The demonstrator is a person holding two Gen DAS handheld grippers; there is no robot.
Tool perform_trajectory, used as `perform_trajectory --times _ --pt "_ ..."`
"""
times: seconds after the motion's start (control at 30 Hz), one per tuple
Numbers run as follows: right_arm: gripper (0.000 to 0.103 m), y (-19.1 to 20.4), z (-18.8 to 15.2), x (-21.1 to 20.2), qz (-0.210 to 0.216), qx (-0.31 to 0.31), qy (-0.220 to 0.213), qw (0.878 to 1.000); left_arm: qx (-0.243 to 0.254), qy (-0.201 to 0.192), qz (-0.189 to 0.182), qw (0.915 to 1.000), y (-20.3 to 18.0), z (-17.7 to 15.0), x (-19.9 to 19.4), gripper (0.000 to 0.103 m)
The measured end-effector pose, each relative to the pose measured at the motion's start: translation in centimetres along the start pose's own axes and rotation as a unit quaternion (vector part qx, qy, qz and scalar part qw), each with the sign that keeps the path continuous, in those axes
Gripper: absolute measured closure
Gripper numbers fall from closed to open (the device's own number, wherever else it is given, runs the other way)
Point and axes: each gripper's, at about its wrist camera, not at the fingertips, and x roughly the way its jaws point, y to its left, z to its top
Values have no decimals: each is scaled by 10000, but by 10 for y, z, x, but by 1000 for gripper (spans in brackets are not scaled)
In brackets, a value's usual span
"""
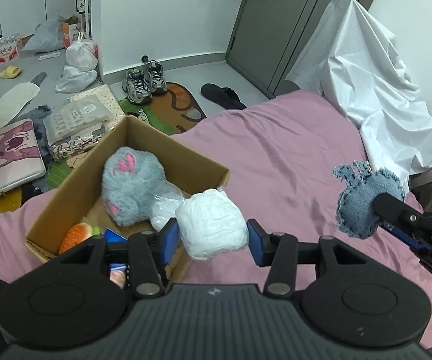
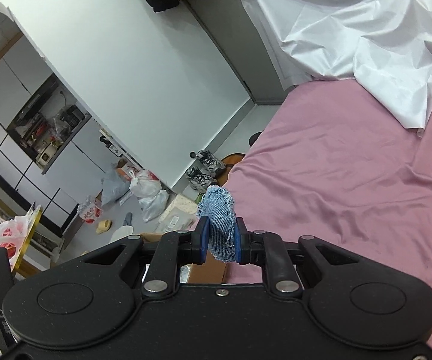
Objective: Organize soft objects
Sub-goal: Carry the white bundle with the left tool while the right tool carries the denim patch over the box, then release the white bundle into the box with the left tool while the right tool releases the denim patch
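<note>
The left gripper point(image 1: 213, 241) has its blue pads spread around a white, crinkled, plastic-wrapped soft bundle point(image 1: 211, 224); the left pad touches the bundle's side, while the right pad stands just off it with a sliver of gap, so the bundle looks loosely cradled, and a firm pinch cannot be confirmed. The bundle is roundish and puffy, with a papery, wrinkled skin, and sits at the near right corner of an open brown cardboard box point(image 1: 168, 147), partly over the pink bedsheet point(image 1: 291, 156).

Inside the box, just beyond the bundle, lies a fluffy grey plush with pink paw marks point(image 1: 130, 184), leaning against a clear plastic wrap. At the box's near left corner is an orange, knobbly plush with a green tip point(image 1: 79, 234) (only partly seen behind the gripper's frame), beside something blue.

Out to the right, above the sheet, the right gripper point(image 2: 220, 238) has its blue pads pressed tight on a blue denim soft piece with frayed edges point(image 2: 220, 225); in the left wrist view the same denim piece point(image 1: 360, 207) shows a rounded body and a ragged lobe on top, held clear of the bed.

At the bed's far right corner a crumpled white sheet point(image 1: 375, 84) drapes down onto it.
</note>
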Motion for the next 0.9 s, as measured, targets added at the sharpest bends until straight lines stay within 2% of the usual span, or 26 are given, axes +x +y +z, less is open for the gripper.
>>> perform_trajectory --times 0.2,0.37,0.7,0.9 --pt "86 14 -3 3 4 -203 22 9998 -87 -18 -15 10000 16 5 -3 56" --pt "86 29 -7 7 298 -360 106 9989 -179 -43 26 9998 35 10 -5 56" --pt "86 71 -26 29 593 -816 496 9937 -399 36 55 9992 72 18 0 56" --pt "86 93 -41 45 563 -1023 774 9901 -577 117 146 9982 95 20 6 56"
